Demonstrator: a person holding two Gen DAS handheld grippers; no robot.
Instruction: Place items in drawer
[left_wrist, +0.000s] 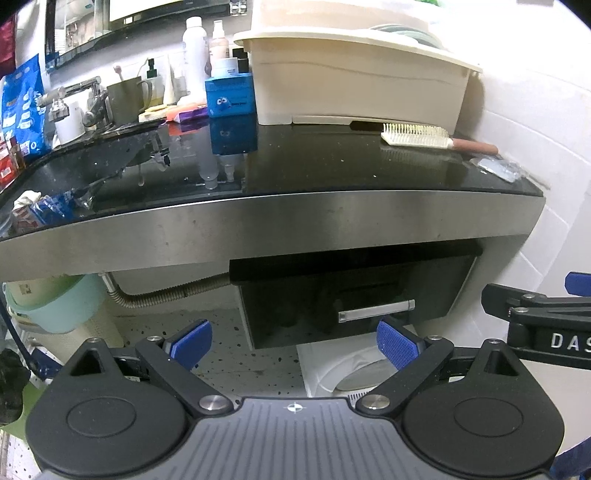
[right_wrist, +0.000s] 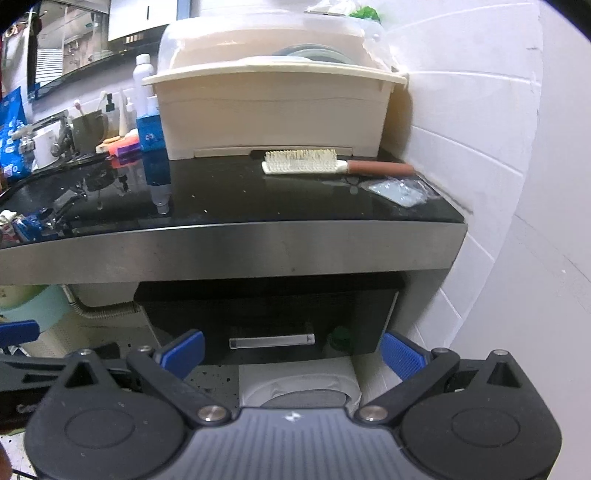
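Now both claws, left (left_wrist: 294, 341) and right (right_wrist: 293, 354), spread, empty; drawer (right_wrist: 266, 321) shut at 12 o'clock; brush (right_wrist: 303, 162), packet (right_wrist: 399, 190) on counter (right_wrist: 258, 199). Either stage possible.

Countertop (right_wrist: 258, 206) up top, drawer (right_wrist: 266, 321) tucked under its right end, handle (right_wrist: 271, 340) on the front. On the counter: big bin (right_wrist: 273, 118) at the back right, hairbrush (right_wrist: 332, 164) lying just in front of it, small plastic packet (right_wrist: 400, 192) right of the brush near the wall. Faucet (left_wrist: 79, 98) and mug (left_wrist: 127, 99) way off left, hose (left_wrist: 155, 297) below, left of the drawer.
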